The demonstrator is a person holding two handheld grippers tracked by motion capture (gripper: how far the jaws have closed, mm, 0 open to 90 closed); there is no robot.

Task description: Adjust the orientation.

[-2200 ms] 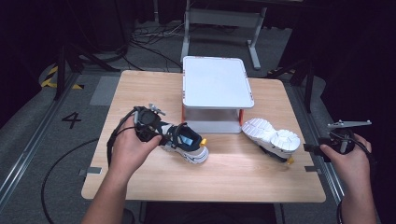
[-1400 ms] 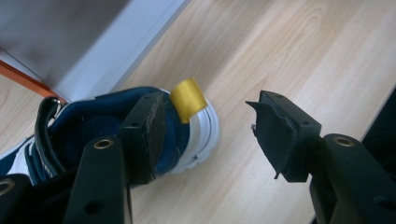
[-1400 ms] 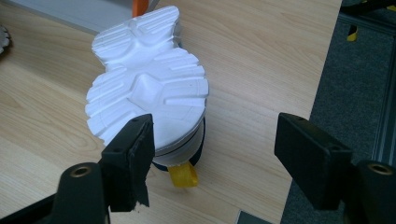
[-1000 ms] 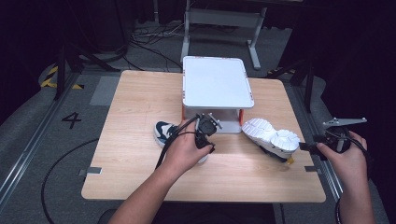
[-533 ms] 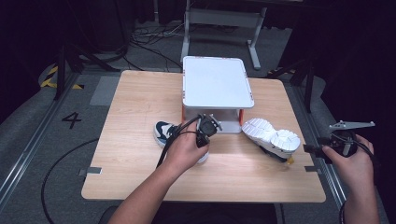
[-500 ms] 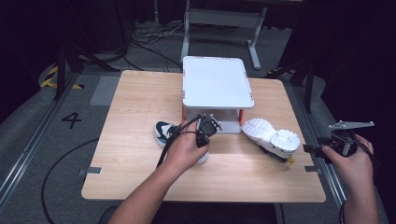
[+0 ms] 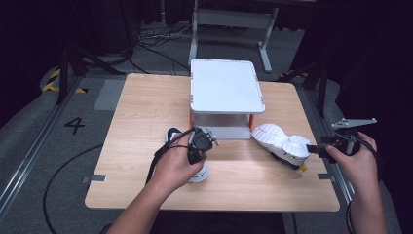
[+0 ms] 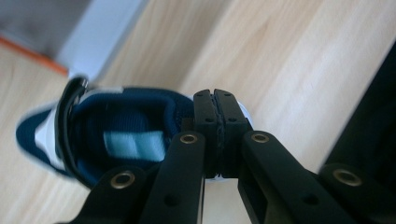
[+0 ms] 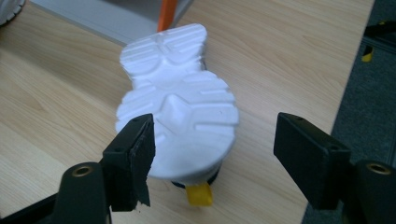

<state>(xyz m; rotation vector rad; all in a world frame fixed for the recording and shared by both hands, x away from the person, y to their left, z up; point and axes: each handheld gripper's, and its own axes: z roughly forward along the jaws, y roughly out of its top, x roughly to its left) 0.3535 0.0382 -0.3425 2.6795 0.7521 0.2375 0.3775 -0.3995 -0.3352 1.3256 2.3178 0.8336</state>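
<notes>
On the table's left half: a pale wooden table (image 7: 126, 122) is showing bare boards out to its left edge.
Left hand: the person's left hand (image 7: 178, 163) is reaching in from the bottom of the high view and carrying the left gripper (image 7: 200, 142) over the middle of the table.
Left gripper: its black jaws are sitting pressed together, having just been closing, and in the left gripper view they are pinching the padded collar at one side of the shoe's opening between the pads.
Blue shoe: a dark blue sneaker with white trim and a light blue insole label (image 8: 116, 135) is lying just in front of the stand, partly under the left hand in the high view.
Stand: a white rectangular tray-like platform on orange legs (image 7: 225, 87) is standing at the middle back of the table.
White-soled shoe: a second sneaker lying with its ridged white sole turned upward (image 7: 284, 143) is resting just right of the stand, a yellow tab showing at its near end.
Right gripper: the right gripper (image 7: 325, 145) is being held near the table's right edge with its jaws spread, the sole lying between and beyond them, with no pad seen touching it.
Right hand: the person's right hand (image 7: 358, 158) is gripping it beyond the table's right edge.
</notes>
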